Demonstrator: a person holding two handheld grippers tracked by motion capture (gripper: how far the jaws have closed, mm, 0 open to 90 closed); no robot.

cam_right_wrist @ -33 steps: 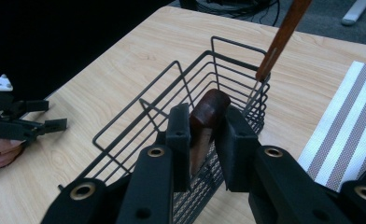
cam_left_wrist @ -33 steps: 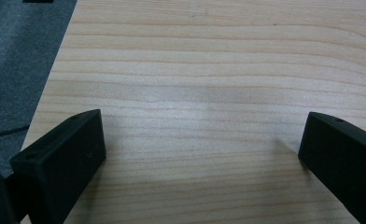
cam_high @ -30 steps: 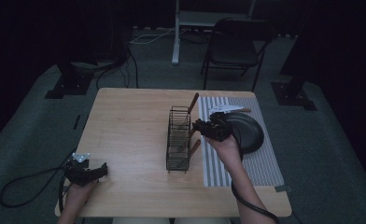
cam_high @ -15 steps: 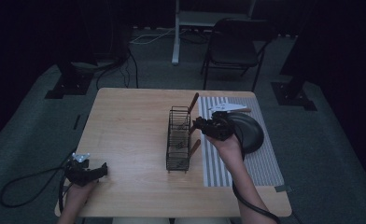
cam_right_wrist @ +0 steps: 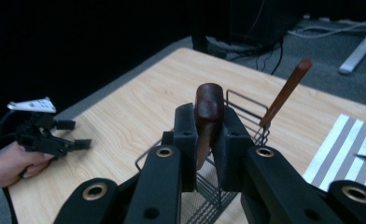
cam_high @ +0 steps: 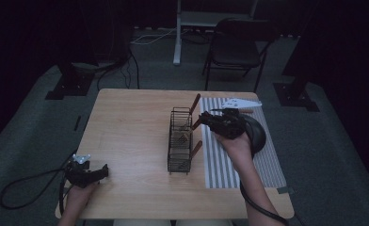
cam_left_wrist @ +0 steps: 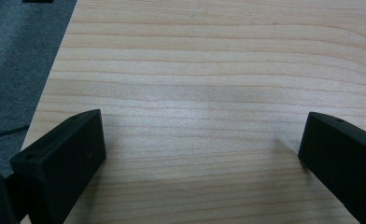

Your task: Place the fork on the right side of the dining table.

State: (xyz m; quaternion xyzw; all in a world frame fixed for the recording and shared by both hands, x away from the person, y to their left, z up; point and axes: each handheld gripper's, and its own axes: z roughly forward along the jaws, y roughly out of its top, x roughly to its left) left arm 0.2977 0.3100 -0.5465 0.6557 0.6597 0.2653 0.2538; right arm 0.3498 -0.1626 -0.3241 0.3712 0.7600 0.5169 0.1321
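Note:
A black wire rack point(cam_high: 179, 141) point(cam_right_wrist: 246, 109) stands mid-table with wooden-handled utensils in it: one handle point(cam_high: 194, 102) point(cam_right_wrist: 286, 91) leans out at the far end, another point(cam_high: 195, 148) at the near end. My right gripper point(cam_high: 202, 124) point(cam_right_wrist: 208, 135) hovers at the rack's right side, shut on a dark brown wooden handle point(cam_right_wrist: 209, 105) that sticks up between its pads. Its jaws have just closed a little further on that handle. My left gripper point(cam_high: 102, 172) point(cam_left_wrist: 202, 149) point(cam_right_wrist: 78, 140) rests at the table's front left, open, with bare wood between its jaws.
A grey-striped mat point(cam_high: 267, 165) point(cam_right_wrist: 349, 144) covers the table's right side, with a dark round pan point(cam_high: 257, 134) on it behind my right hand. The wooden table point(cam_high: 126, 122) is bare left of the rack. A chair point(cam_high: 236, 47) stands beyond the far edge.
My right gripper has risen slightly beside the rack with the wooden handle in it. The left gripper has stayed where it was.

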